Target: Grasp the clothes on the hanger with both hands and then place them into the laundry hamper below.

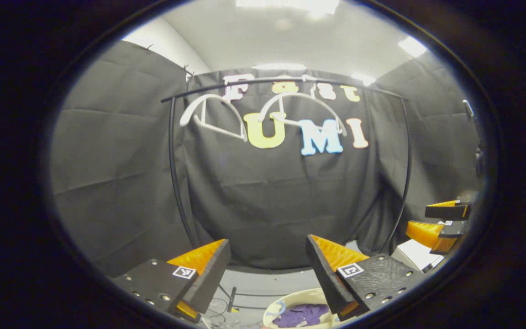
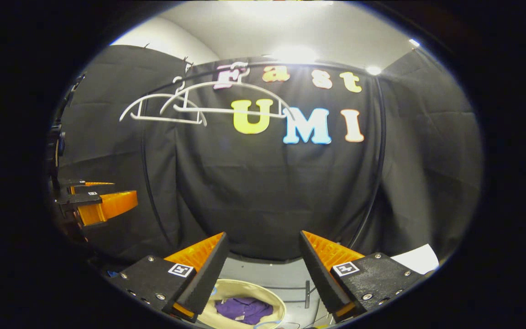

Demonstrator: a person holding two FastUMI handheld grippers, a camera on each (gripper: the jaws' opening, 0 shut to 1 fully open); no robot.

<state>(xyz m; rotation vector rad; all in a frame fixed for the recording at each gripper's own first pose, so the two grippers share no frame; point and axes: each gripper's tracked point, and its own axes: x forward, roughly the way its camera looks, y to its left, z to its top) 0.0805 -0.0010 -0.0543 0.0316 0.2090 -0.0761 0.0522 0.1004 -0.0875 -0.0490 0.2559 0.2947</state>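
Lying: the clothes point(image 2: 244, 309), a purple garment, sit crumpled in the laundry hamper point(image 2: 276, 297) below, in a low bunched heap with no clear long axis and no end that points anywhere; in the left gripper view the same purple heap point(image 1: 300, 315) shows inside the hamper's pale rim point(image 1: 276, 305).
Hamper: round, cream-coloured, open at the top, standing on the pale floor point(image 2: 267, 269) under the rail.
Hangers: two white hangers point(image 2: 226, 103) hang bare on the black garment rail point(image 1: 286, 84), side by side near its left end, their arches upward and their long bars roughly level; in the left gripper view the left hanger point(image 1: 213, 116) sits tilted.
Rail frame: thin black uprights point(image 1: 174, 183) drop from the rail on both sides and stand between the tongs and the booth's black cloth wall point(image 2: 267, 183).
Other things: a white sheet point(image 2: 418, 258) lies low at the right of the right gripper view; thin cables point(image 1: 219, 306) lie on the floor beside the hamper.
Left tongs point(image 1: 267, 269): spread wide apart, holding nothing, raised above the hamper, with the garment low and just right of the gap between the fingers.
Right tongs point(image 2: 263, 265): spread wide, gripping nothing; the garment lies directly below the gap, well apart from both fingers.
Neighbour: each view catches the other tongs at its edge, the left one point(image 2: 103, 201) off to the left and the right one point(image 1: 441, 224) off to the right.
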